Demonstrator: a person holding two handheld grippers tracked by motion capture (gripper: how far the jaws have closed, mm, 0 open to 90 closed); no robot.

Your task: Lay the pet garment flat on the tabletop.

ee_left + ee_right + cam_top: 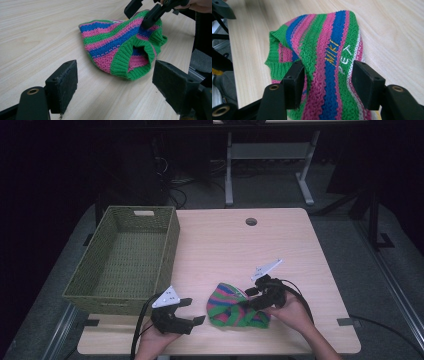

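1. The right gripper (252,296) sits over the striped knitted garment (234,306), its jaws straddling a raised fold of the knit; in the right gripper view one pad (294,83) touches the fabric while the other stands just off it, so the jaws are parted and not clamping.
2. The left gripper (192,311) hovers low over the table (225,240) just beside the garment, jaws wide apart with nothing between them.
3. The garment lies near the front edge of the table, between the two grippers, touching the right one and a short gap from the left.
4. Seen from the left gripper, the ribbed green opening (130,62) faces it directly, and the stripes run away towards the right gripper.
5. The woven basket (125,262) stands at the table's left, beyond the left gripper, so the left hand is nearer to it.
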